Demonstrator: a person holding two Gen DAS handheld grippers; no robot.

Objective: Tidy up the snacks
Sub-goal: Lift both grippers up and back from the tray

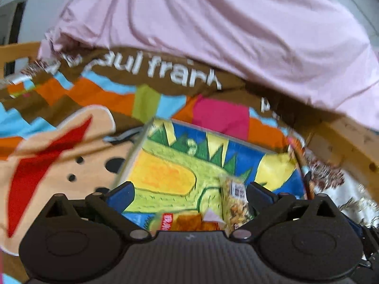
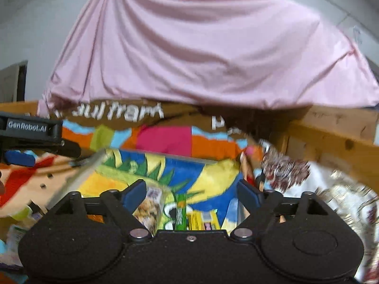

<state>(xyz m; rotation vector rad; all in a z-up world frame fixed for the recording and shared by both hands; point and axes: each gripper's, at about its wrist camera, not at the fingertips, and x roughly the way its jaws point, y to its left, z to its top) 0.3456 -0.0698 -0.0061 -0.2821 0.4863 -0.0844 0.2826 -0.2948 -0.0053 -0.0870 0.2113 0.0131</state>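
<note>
A: The background is a pale wall with a pink wrinkled cloth point(image 2: 201, 54) hanging over a wooden frame point(image 2: 331, 137), and below it lies a colourful cartoon blanket with white letters on a brown band point(image 1: 71, 108).

B: On the blanket stands the landmark, a shallow box with a bright green, yellow and blue picture inside point(image 1: 189, 156). The left gripper point(image 1: 189, 189) is spread wide with nothing between its blue pads. Just inside its right pad, standing in the box, is a clear packet of mixed nuts with a white label point(image 1: 236, 201).

A: The right gripper point(image 2: 191, 191) is also released and empty. The same nut packet point(image 2: 149, 206) stands beside its left pad, in the box.

B: And the other snacks?

A: At the near edge of the box the left view shows an orange snack packet point(image 1: 189, 222). The right view shows a green stick packet point(image 2: 181, 213) and a yellow packet point(image 2: 201, 220) there instead.

B: What could go wrong?

A: I think the upright nut packet may fall over if a pad brushes it, because it stands so close to both grippers.

B: Only the right view shows the left gripper from the side point(image 2: 30, 132), to the left of the box, and more packets point(image 2: 19, 232) outside the box on that side. Both pictures are blurred, so small details I cannot tell.
</note>
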